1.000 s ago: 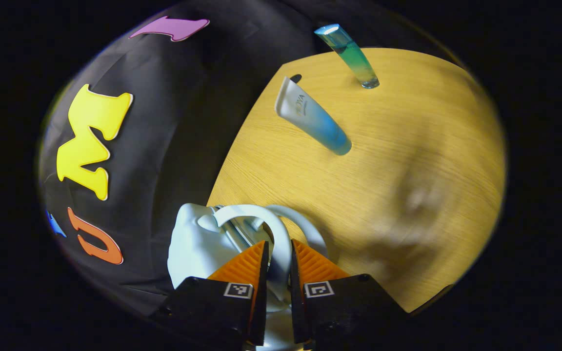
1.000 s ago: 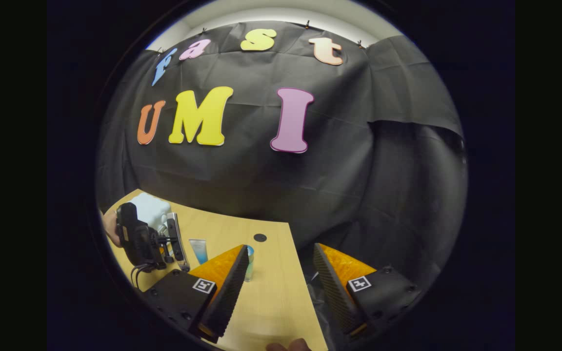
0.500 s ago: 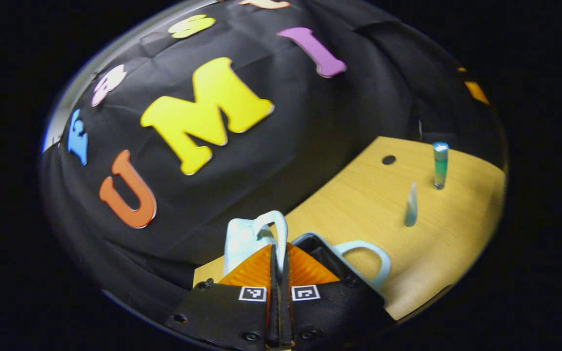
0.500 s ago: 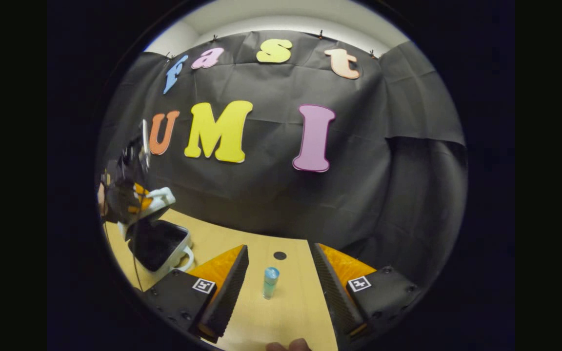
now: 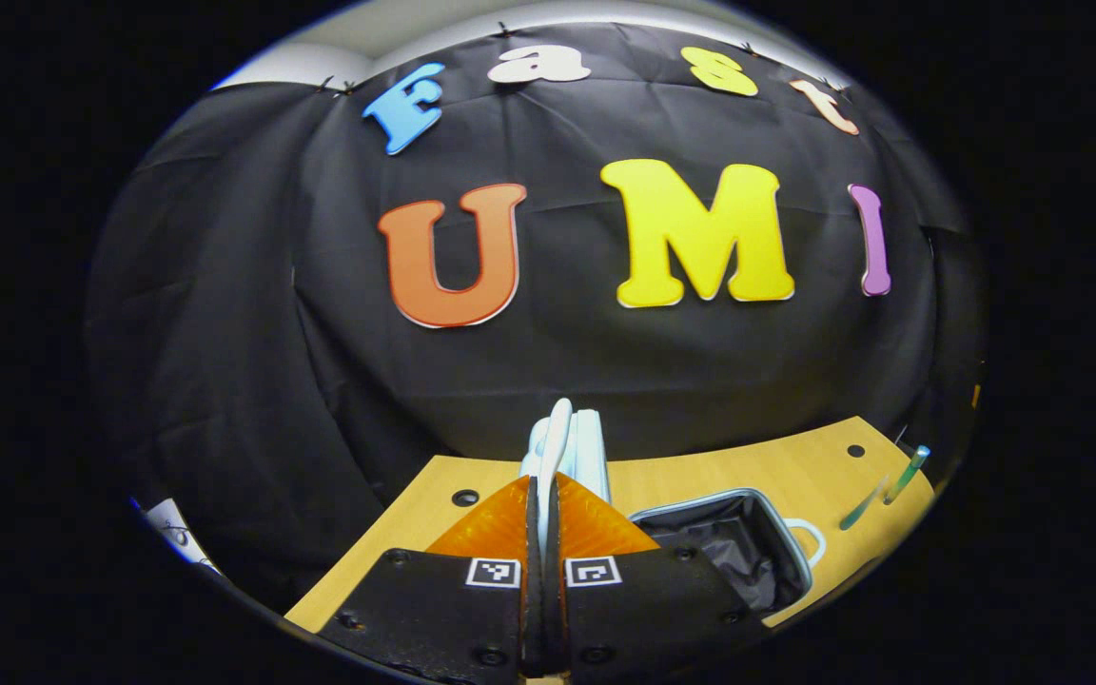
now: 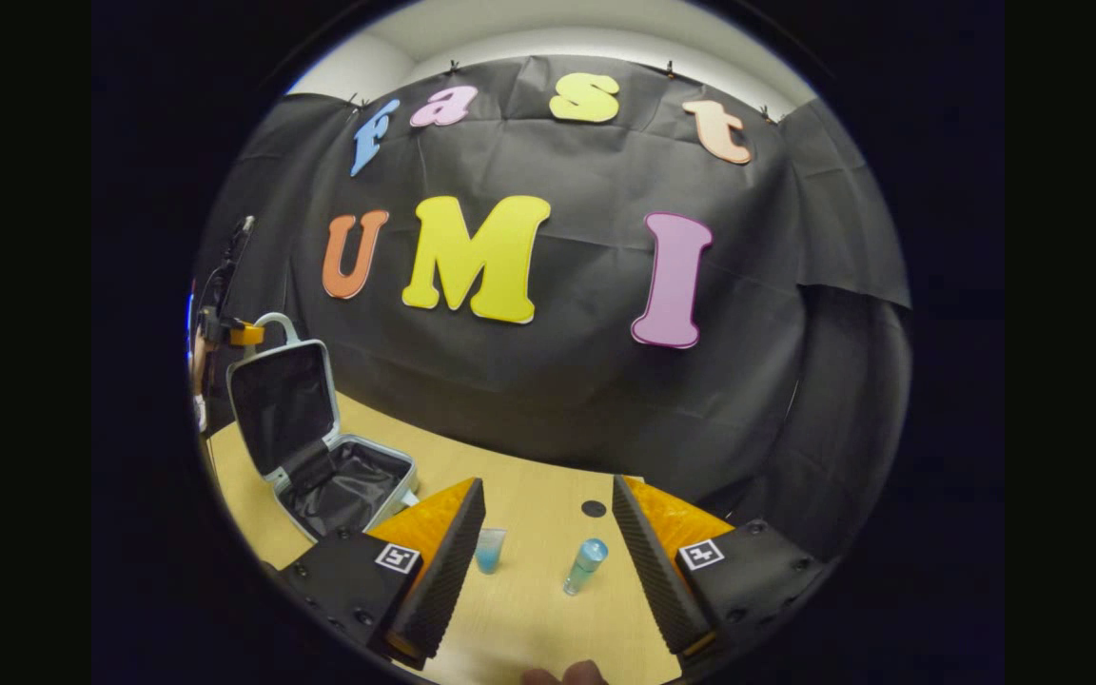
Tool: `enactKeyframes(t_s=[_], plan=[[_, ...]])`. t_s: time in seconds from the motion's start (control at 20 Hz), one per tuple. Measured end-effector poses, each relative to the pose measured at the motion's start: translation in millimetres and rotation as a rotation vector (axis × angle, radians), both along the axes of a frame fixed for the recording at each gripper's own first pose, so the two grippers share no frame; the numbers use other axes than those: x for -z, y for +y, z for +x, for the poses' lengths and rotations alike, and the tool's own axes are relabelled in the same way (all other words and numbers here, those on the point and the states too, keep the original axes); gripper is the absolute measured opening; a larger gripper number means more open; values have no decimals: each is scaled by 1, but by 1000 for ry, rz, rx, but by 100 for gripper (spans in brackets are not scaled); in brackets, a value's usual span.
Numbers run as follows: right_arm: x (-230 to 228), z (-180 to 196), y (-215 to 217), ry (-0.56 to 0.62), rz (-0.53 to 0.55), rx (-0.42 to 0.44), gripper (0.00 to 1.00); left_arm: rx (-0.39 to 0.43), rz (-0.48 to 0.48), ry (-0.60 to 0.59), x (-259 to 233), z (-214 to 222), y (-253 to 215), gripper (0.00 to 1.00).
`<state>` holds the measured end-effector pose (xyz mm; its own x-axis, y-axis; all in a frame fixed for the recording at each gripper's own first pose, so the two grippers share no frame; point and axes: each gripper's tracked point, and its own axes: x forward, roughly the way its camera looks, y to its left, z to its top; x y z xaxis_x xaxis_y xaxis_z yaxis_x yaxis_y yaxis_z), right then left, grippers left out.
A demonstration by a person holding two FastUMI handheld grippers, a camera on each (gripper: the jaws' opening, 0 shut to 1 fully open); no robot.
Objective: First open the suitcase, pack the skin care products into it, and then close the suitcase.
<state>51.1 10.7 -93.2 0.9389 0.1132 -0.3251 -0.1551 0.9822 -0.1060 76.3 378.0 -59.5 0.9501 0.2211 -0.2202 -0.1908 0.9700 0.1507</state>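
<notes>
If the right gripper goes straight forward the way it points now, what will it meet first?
Probably the bottle: it stands on the table between the open fingers of the right gripper, slightly right of centre. The tube stands beside the left finger and may be passed. Depth is hard to judge here.

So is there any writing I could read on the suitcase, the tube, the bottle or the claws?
Suitcase: no writing visible.
Tube, bottle: any print is too small to read.
Right claw, left claw: square black-and-white pattern patches, no words.
</notes>
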Motion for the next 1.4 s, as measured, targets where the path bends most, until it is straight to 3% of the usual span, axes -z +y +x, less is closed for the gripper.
enactKeyframes(t_s=[0.2, 0.35, 0.5, 0.75, 1.3, 1.4], plan=[[-2, 0, 17, 7, -54, -9, 79, -42, -86, 28, 51, 5, 86, 3], [6, -4, 36, 35, -84, -37, 80, -58, -190, 106, 121, 11, 134, 3], [11, -8, 49, 58, -108, -42, 80, -53, -243, 198, 181, 11, 149, 3], [31, -9, 66, 107, -122, -52, 80, -30, -345, 260, 234, 17, 152, 4], [42, -5, 70, 125, -96, -37, 80, -22, -425, 219, 246, 20, 155, 8], [42, -10, 65, 126, -97, -39, 80, -62, -382, 205, 243, 16, 164, 17]])
